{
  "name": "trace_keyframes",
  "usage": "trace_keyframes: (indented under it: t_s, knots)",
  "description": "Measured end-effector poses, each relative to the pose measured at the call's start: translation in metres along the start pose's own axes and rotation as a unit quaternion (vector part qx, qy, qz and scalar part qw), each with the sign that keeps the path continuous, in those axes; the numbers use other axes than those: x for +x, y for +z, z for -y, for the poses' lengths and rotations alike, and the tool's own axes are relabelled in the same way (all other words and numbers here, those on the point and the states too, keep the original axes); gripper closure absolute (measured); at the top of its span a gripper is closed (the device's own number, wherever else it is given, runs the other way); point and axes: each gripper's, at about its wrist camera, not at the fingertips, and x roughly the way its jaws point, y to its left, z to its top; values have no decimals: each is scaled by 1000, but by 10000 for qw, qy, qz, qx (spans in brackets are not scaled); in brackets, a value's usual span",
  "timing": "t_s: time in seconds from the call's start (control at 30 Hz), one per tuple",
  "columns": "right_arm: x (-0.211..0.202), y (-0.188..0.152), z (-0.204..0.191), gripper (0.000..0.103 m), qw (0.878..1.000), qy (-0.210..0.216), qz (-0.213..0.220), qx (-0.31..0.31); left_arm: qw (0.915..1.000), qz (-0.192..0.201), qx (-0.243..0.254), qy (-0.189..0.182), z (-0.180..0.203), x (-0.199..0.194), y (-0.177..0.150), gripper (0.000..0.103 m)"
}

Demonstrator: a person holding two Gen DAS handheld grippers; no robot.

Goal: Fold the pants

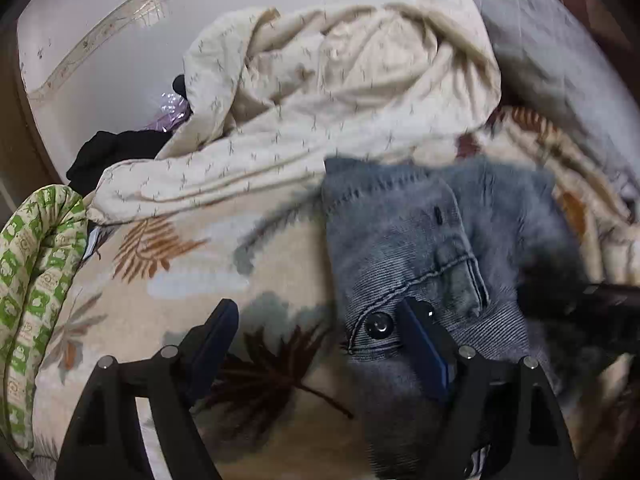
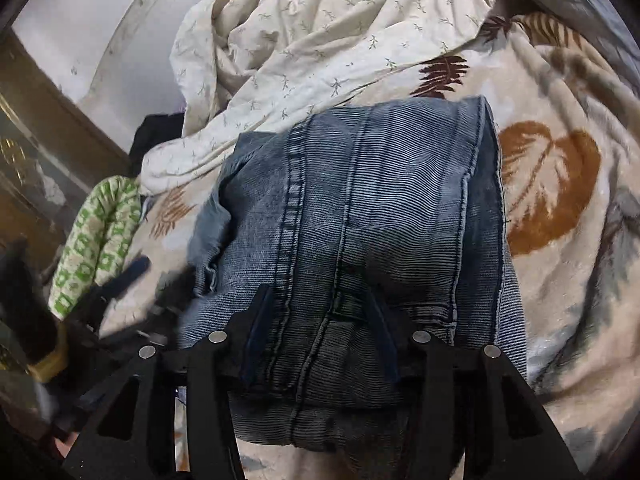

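Note:
The pants are blue jeans (image 2: 360, 208), folded into a thick bundle on a leaf-print blanket (image 2: 560, 200). In the left wrist view the jeans (image 1: 400, 240) show their waistband and a metal button (image 1: 379, 325). My left gripper (image 1: 320, 320) is open, its right finger beside the button and its left finger over the blanket. My right gripper (image 2: 318, 312) is open, its two fingers resting over the near end of the folded jeans. The left gripper shows blurred at the left of the right wrist view (image 2: 132, 276).
A crumpled cream sheet (image 1: 320, 100) lies behind the jeans. A green-patterned roll (image 1: 36, 280) lies at the left, with black clothing (image 1: 112, 156) behind it. A grey pillow (image 1: 560, 60) is at the back right. A white wall rises behind the bed.

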Motion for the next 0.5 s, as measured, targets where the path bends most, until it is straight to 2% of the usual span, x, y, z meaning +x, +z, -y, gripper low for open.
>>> trace_keyframes:
  t_s: [0.1, 0.2, 0.27, 0.37, 0.47, 0.5]
  knots:
    - [0, -4, 1, 58, 10000, -24, 15, -25, 9995, -134, 247, 125, 9, 13, -4, 19]
    - [-5, -8, 2, 58, 9999, 69, 149, 14, 9996, -264, 113, -17, 1, 9, 2, 19]
    - [-18, -9, 5, 55, 9991, 227, 232, 278, 9997, -213, -97, -83, -8, -1, 5, 19]
    - [-45, -9, 1, 54, 9976, 356, 480, 339, 9999, 73, -100, 0, -14, -26, 13, 20]
    - [-78, -11, -16, 50, 9944, 216, 1037, -56, 9977, 619, -156, 237, -25, -66, 23, 18]
    - [-91, -14, -26, 50, 9920, 207, 1224, -221, 9963, 790, -232, 265, -31, -83, 26, 14]
